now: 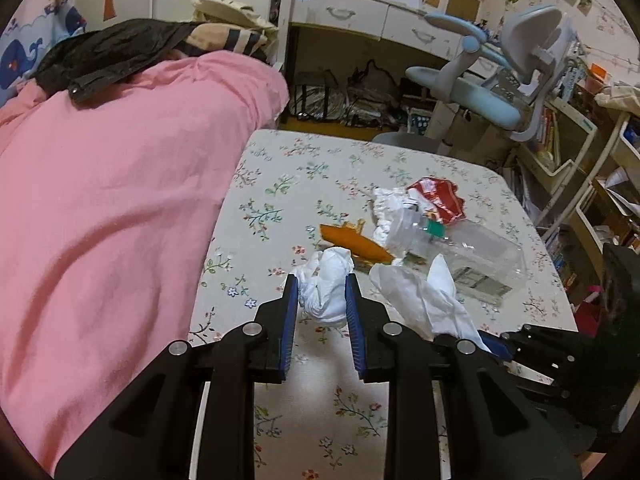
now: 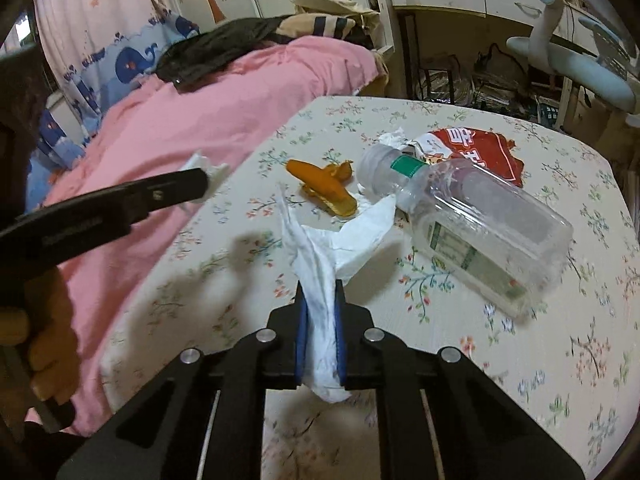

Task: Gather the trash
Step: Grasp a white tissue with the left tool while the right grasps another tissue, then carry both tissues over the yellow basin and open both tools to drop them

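- You've got a crumpled white tissue pinched in your left gripper, blue pads pressing it from both sides, the wad bulging out ahead of the fingertips and held above the floral table.
- Your right gripper is clamped tight on a second white tissue; the jaws are nearly together, the paper fans out ahead of the tips and a tail hangs down behind them.
- Just past that fanned tissue lies the orange peel, flat on the cloth.
- To the right of your right gripper, the clear plastic bottle lies on its side, cap end pointing away, touching the tissue's far edge.
- Beyond the bottle's neck sit the red snack wrapper and another scrunched white tissue beside it.
- From the right wrist view, your left gripper comes in from the left edge, its wad showing at the tip.
- Left of both grippers, the pink blanket butts up against the table edge.
- Far ahead, the pale blue desk chair stands off the table's far corner.
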